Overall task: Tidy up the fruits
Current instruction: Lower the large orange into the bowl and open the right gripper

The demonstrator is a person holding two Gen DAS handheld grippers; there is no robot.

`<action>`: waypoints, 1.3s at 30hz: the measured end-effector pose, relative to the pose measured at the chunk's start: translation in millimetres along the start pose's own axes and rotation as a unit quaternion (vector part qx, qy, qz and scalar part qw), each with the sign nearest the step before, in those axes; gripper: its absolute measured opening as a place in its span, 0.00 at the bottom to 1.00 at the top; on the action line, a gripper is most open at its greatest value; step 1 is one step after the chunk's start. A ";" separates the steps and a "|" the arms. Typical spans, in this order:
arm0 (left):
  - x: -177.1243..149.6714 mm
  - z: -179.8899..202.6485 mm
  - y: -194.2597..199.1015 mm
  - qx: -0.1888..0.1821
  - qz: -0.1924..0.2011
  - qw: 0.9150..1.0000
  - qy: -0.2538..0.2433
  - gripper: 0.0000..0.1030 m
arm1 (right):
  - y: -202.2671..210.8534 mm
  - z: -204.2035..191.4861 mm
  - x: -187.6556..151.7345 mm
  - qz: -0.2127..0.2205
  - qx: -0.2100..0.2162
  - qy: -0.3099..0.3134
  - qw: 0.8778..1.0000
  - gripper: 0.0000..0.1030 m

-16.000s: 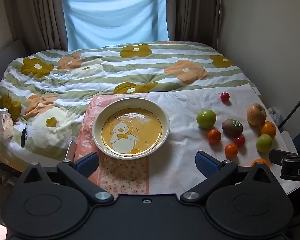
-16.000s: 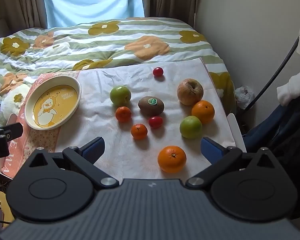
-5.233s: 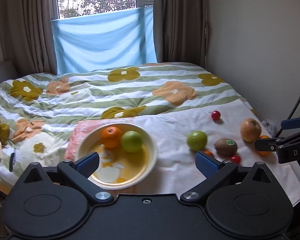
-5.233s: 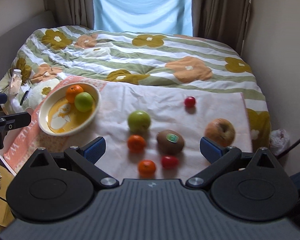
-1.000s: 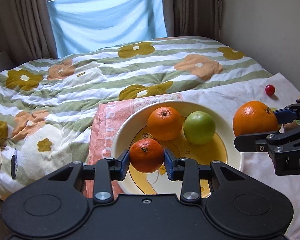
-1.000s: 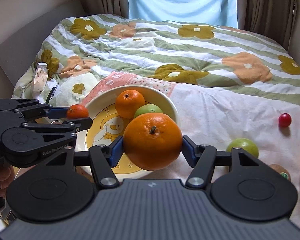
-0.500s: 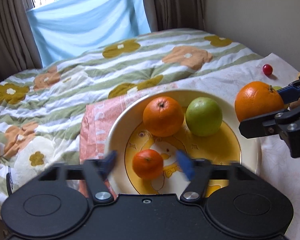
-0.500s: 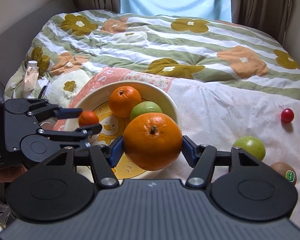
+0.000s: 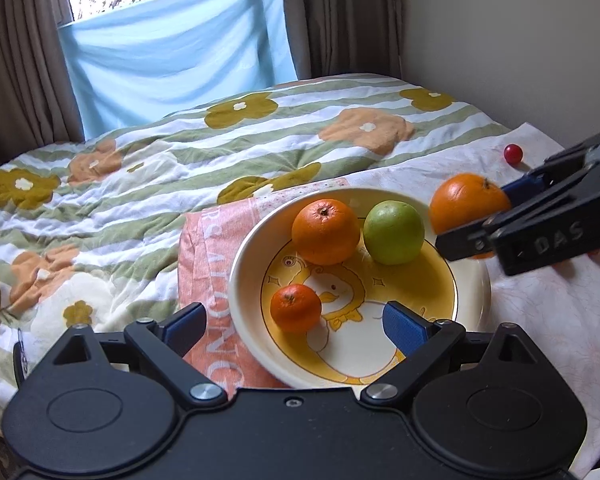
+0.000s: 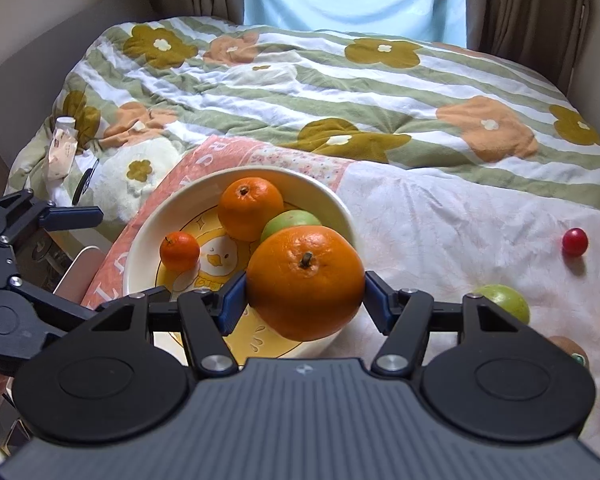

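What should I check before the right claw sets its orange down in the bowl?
1. Right claw grip on the big orange: both pads against it, ok.
2. Left claw open, small mandarin released in the bowl: ok.
3. Free spot in the bowl: bare duck print at the near side, ok.
4. Left claw out of the drop path: fingers over the near rim, not ok.
5. Orange in bowl and green apple settled: cannot tell.
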State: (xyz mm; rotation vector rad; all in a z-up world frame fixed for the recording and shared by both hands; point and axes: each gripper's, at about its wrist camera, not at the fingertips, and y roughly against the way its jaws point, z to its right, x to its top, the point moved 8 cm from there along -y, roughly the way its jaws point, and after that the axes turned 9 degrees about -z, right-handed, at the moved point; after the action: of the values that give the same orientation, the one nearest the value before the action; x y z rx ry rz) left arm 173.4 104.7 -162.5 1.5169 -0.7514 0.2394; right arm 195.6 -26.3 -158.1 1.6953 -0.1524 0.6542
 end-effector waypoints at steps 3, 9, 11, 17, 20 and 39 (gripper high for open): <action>-3.2 -5.4 2.8 0.001 -0.002 1.000 0.010 0.95 | -12.6 -8.2 -2.5 -0.012 0.006 0.010 1.000 0.74; -8.5 -12.8 5.5 0.006 -0.002 1.000 0.020 0.95 | -28.5 -20.4 -7.1 -0.023 0.017 0.025 0.999 0.74; -9.6 -14.5 5.2 0.006 -0.003 1.000 0.025 0.95 | -31.6 -22.3 -8.2 -0.024 0.016 0.030 0.999 0.75; -11.0 -16.3 7.0 0.006 -0.001 1.000 0.030 0.95 | -26.1 -20.8 -2.0 0.004 0.007 0.029 1.000 0.93; -11.0 -16.9 9.1 0.008 0.001 1.000 0.029 0.95 | -14.2 -14.9 2.5 0.030 -0.017 0.028 0.999 1.00; 14.9 4.7 45.0 0.000 0.024 0.999 0.035 0.98 | 53.2 15.6 -8.7 0.057 -0.043 -0.020 0.997 1.00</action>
State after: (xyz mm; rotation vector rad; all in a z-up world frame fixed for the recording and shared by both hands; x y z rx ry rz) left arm 157.1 99.4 -118.0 1.4838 -0.7328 0.3276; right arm 170.0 -55.9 -118.0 1.6271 -0.3044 0.6894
